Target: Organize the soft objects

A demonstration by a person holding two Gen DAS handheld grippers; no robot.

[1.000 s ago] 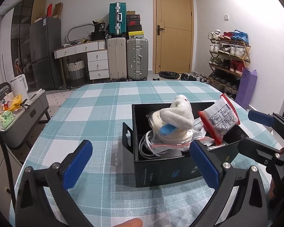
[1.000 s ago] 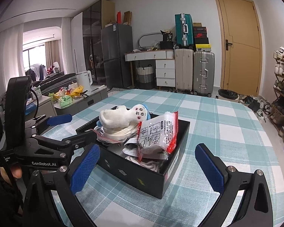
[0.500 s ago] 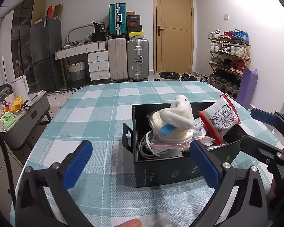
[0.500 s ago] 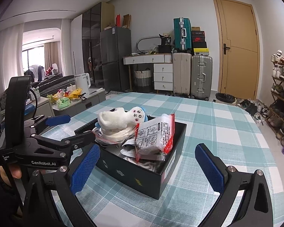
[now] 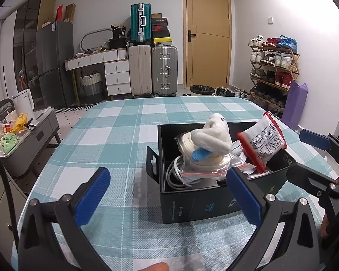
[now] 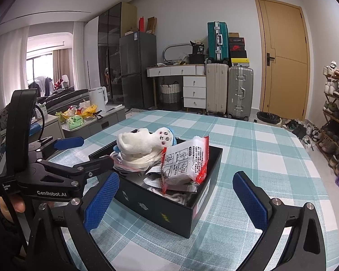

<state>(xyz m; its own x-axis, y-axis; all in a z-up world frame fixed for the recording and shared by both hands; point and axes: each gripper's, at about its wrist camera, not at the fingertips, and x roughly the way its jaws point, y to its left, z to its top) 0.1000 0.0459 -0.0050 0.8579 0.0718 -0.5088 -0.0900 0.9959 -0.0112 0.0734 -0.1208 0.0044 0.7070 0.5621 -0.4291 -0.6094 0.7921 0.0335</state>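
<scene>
- White plush (image 5: 211, 135) (image 6: 144, 141), blue-capped, lies on top of a bagged coil in the black box (image 5: 192, 199) (image 6: 169, 210).
- Red-edged packet (image 5: 263, 143) (image 6: 184, 160) leans at the box's right end, just beside the plush.
- Box sits on the teal checked table (image 5: 115, 140) (image 6: 260, 149).
- Left gripper (image 5: 167, 195) (image 6: 88, 150): spread wide, empty, near the box's front.
- Right gripper (image 6: 175, 205) (image 5: 305, 153): spread wide, empty, at the box's right side.
- Suitcases (image 5: 152, 71), door (image 5: 206, 45) beyond.

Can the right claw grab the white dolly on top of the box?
Probably yes. The right claw is open and empty, and the white dolly lies on top of the pile in the black box, uncovered. The red-edged packet leans beside it, not over it.
</scene>
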